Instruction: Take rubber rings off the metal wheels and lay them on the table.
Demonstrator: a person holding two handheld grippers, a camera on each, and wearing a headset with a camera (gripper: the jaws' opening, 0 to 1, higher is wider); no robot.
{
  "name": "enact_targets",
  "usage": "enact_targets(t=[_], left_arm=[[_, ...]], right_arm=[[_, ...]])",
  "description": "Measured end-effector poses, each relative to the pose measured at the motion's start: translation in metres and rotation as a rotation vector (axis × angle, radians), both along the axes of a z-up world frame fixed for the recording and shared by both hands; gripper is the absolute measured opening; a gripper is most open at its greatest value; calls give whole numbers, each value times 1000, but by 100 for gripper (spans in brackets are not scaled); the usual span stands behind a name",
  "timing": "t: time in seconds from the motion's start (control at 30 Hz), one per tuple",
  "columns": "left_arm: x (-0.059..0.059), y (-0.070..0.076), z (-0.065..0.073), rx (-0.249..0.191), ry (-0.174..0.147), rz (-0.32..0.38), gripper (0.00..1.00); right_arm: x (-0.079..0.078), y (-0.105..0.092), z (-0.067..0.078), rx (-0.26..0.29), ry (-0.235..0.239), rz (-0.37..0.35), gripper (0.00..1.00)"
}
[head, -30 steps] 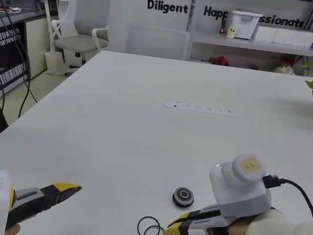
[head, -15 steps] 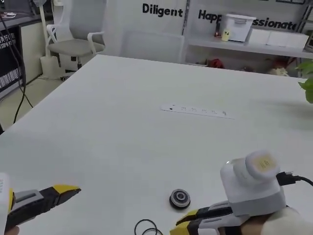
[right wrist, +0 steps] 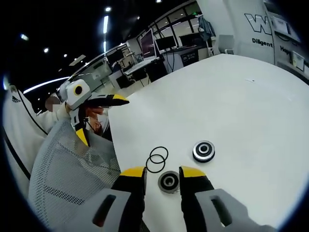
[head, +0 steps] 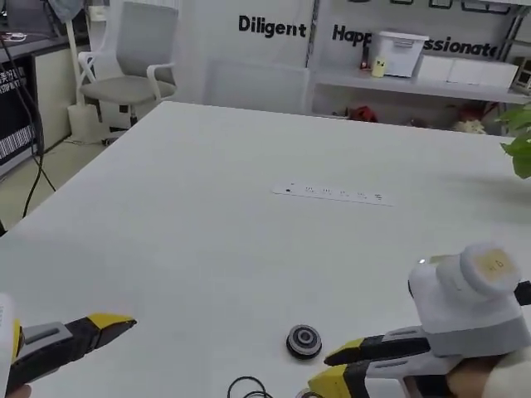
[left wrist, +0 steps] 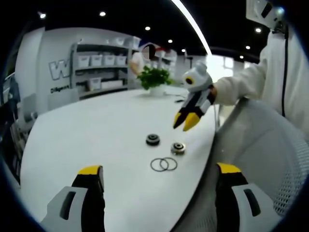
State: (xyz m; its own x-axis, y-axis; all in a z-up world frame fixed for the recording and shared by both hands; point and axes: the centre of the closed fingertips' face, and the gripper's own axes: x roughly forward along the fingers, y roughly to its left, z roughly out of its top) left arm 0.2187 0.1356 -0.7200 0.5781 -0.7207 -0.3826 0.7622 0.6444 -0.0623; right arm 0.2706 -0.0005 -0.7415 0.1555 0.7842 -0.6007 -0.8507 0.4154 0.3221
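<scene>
Two small metal wheels lie near the table's front edge: one (head: 304, 341) (left wrist: 153, 139) (right wrist: 204, 151) further in, the other (left wrist: 178, 148) (right wrist: 169, 181) closer to me. Two thin black rubber rings (head: 249, 388) (left wrist: 163, 164) (right wrist: 157, 158) lie overlapping on the table just left of them. My right gripper (head: 336, 369) (right wrist: 162, 172) (left wrist: 186, 122) hovers open over the nearer wheel, which shows between its yellow tips without being touched. Further left, my left gripper (head: 112, 323) (left wrist: 159, 169) (right wrist: 99, 118) is held wide open and holds nothing.
A white power strip (head: 332, 193) lies flat mid-table. An office chair (head: 124, 79) stands beyond the far left corner. Shelves with a storage box (head: 398, 51) line the back wall. A potted plant (left wrist: 154, 79) is at the right edge. A mesh chair back (right wrist: 72, 174) is close to me.
My right gripper has drawn to the right, and a gap now shows between its jaws. The left gripper, the wheels and the rings have stayed put. The head camera shifted a little.
</scene>
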Motion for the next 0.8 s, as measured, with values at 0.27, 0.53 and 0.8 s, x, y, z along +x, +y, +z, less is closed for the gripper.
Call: enact_targets(t=[0.27, 0.53, 0.8], left_arm=[[-3, -2, 11, 3, -17, -4, 98], [-7, -4, 20, -12, -15, -5, 98], [-12, -1, 26, 5, -18, -4, 98]], right_arm=[[1, -18, 21, 50, -14, -43, 26], [0, -32, 37, 78, -40, -70, 29], [-2, -42, 45, 97, -58, -90, 33]])
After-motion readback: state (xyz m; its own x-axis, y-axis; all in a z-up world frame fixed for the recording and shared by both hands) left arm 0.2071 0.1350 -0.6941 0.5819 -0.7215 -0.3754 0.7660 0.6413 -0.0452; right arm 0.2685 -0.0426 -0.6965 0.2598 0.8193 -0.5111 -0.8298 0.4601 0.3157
